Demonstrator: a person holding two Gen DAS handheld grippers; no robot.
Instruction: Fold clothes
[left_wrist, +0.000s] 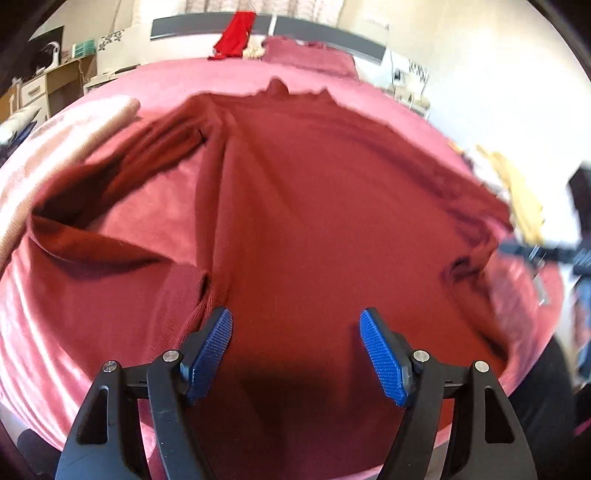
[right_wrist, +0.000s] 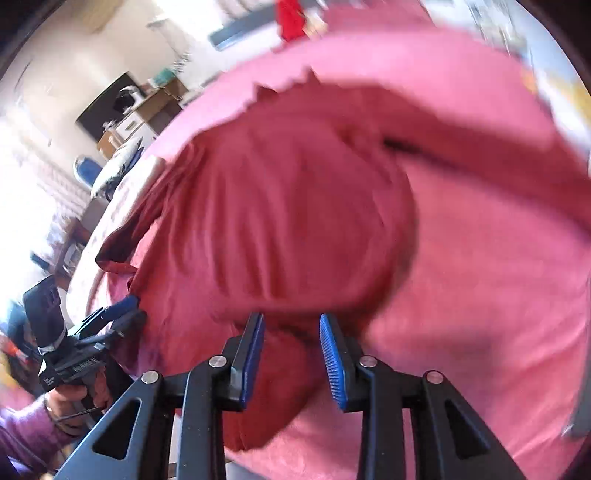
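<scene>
A dark red long-sleeved top (left_wrist: 314, 206) lies spread on a pink bed cover (left_wrist: 74, 314), with one sleeve (left_wrist: 110, 192) bent out to the left. My left gripper (left_wrist: 295, 325) is open and empty above the top's near hem. It also shows in the right wrist view (right_wrist: 122, 314) at the top's left edge. My right gripper (right_wrist: 291, 328) is open, with a bunched fold of the top (right_wrist: 258, 221) lying between and below its fingers. The right gripper shows blurred at the far right of the left wrist view (left_wrist: 535, 251).
A bright red garment (left_wrist: 236, 33) and a dark pink cloth (left_wrist: 306, 55) lie at the bed's far end by a grey headboard (left_wrist: 184, 26). A folded pale pink cloth (left_wrist: 74, 136) lies at the left. A desk (left_wrist: 55, 81) stands beyond the bed.
</scene>
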